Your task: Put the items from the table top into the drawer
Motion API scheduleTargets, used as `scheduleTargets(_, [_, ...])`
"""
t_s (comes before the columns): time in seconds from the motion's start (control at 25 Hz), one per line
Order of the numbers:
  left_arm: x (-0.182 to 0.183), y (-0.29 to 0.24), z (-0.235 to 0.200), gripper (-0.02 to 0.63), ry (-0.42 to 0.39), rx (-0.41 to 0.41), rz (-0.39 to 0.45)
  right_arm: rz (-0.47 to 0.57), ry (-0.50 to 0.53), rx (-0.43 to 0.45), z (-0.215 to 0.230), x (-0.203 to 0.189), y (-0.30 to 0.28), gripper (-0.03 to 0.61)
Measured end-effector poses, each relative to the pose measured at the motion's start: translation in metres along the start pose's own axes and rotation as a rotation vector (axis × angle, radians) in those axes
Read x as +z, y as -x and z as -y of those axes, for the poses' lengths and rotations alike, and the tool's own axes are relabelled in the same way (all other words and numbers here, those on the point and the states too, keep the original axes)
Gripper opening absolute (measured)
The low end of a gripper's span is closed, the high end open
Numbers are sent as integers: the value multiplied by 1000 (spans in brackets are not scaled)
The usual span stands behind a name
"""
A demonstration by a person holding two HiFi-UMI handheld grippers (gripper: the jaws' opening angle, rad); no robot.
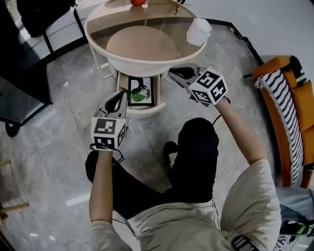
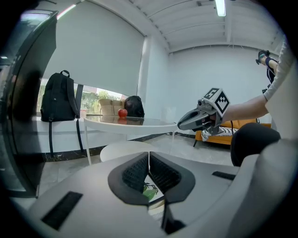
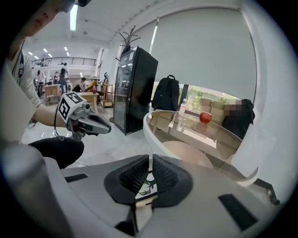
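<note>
Both grippers hang between table and drawer, neither carrying anything. Left gripper [image 1: 117,98] sits over the open drawer [image 1: 145,112]; in its own view the ribbed pads are pressed together with nothing between them. Right gripper [image 1: 175,73] is higher, just under the table rim [image 1: 147,66] at the drawer's right corner, jaws also closed and empty, so there's no grasp yet.

The drawer is pulled out beneath the round glass-top table, toward the person, which leaves it ready to load from above. A flat printed card with a green leaf [image 1: 140,92] lies in it, so that item looks done.

Items left on the tabletop:
- Red fruit [image 1: 138,2] at the far edge (apple or tomato, can't tell), well apart from both grippers.
- White translucent cup [image 1: 198,31] at the right rim, near the right gripper.

Judgement: partway through, between picks. The cup is likely next for the right gripper, given how close it is. Its jaws must open first. The cup looks light and thin-walled and sits near the edge, so a nudge could tip it off. The fruit needs a long reach across the glass.
</note>
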State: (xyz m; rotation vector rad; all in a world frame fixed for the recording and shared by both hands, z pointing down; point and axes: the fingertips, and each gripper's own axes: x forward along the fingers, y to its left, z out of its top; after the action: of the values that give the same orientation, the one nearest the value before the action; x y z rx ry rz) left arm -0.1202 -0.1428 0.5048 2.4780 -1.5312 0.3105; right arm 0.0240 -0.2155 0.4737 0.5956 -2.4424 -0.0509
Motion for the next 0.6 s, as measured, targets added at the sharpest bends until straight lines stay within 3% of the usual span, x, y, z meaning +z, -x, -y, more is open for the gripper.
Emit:
scheduleTargets(0.28, [5, 12, 2, 25, -14, -4, -50, -2, -62, -11, 4, 4, 41, 41])
scheduleTargets(0.44, [20, 1, 15, 25, 19, -24, -1, -14, -105, -37, 8, 9, 67, 37])
scheduleTargets(0.6, [36, -18, 29, 25, 37, 23, 4, -18, -142, -37, 7, 18, 92, 34])
